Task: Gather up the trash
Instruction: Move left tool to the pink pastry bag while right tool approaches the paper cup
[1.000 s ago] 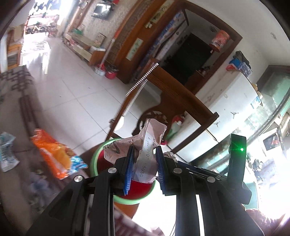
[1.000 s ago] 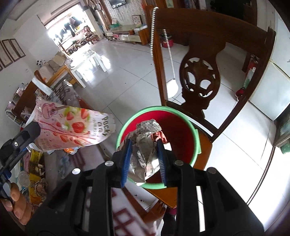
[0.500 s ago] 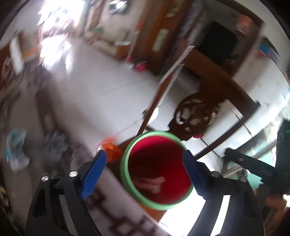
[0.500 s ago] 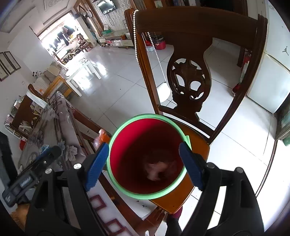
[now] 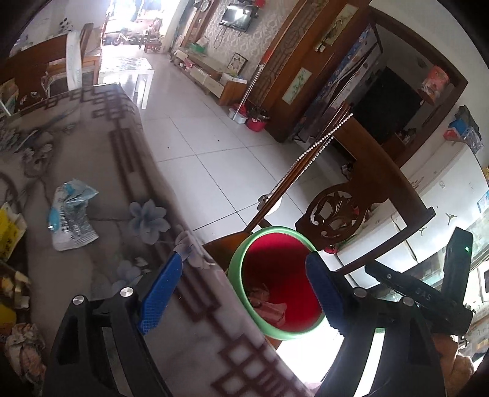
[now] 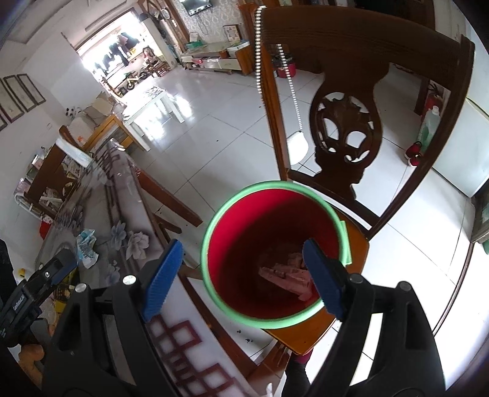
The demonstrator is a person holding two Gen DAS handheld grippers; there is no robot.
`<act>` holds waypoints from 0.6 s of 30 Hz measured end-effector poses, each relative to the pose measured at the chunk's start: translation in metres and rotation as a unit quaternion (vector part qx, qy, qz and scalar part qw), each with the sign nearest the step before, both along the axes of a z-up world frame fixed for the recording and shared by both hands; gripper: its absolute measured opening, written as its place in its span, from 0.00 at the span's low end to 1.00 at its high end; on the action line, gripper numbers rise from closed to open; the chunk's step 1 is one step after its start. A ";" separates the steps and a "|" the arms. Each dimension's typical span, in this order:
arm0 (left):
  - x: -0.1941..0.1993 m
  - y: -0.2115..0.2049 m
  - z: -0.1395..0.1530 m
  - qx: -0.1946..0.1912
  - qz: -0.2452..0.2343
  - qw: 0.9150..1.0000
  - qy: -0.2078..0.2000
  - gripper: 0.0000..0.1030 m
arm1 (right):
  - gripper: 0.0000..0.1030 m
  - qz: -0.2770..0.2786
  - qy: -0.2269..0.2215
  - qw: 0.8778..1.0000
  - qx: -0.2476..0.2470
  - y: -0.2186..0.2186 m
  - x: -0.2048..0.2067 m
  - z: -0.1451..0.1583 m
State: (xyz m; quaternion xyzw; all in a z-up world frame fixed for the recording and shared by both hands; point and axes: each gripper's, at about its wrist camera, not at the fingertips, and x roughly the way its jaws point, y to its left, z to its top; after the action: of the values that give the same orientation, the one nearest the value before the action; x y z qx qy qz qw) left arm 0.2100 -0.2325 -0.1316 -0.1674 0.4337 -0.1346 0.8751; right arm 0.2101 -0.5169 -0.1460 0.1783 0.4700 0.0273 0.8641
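Trash (image 6: 287, 274): pink wrappers at bottom of red bucket (image 6: 214, 244), bucket on wooden chair (image 6: 356, 244) seat just beside table (image 5: 101, 171) edge. Your left gripper (image 5: 244, 287) and right gripper (image 6: 244, 274) both spread wide, just opened, nothing between pads, poised over bucket. Blue-white wrapper (image 5: 70, 220) on table, far left.

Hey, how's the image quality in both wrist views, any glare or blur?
Left wrist: sharp, with glare blowing out the doorway and the floor beside the red bucket; strong fisheye bending. Right wrist: also sharp, doorway overexposed, glossy floor tiles reflecting light, chair back curved.
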 end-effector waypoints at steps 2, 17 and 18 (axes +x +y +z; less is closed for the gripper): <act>-0.007 0.009 0.001 0.002 0.002 1.000 -0.003 0.77 | 0.77 0.007 0.000 1.000 0.001 0.010 -0.001 0.001; -0.092 0.124 0.022 0.026 0.066 0.997 -0.021 0.77 | 0.79 0.096 -0.011 0.995 -0.006 0.134 -0.030 0.017; -0.099 0.133 0.022 0.028 0.073 0.997 -0.020 0.77 | 0.79 0.103 -0.012 0.995 -0.007 0.145 -0.034 0.018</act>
State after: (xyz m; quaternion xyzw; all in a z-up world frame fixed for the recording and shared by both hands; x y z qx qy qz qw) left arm 0.1112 -0.0991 -0.1097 -0.1715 0.4064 -0.0619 0.8953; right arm 0.1763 -0.3724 -0.1280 0.1230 0.4758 0.1149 0.8633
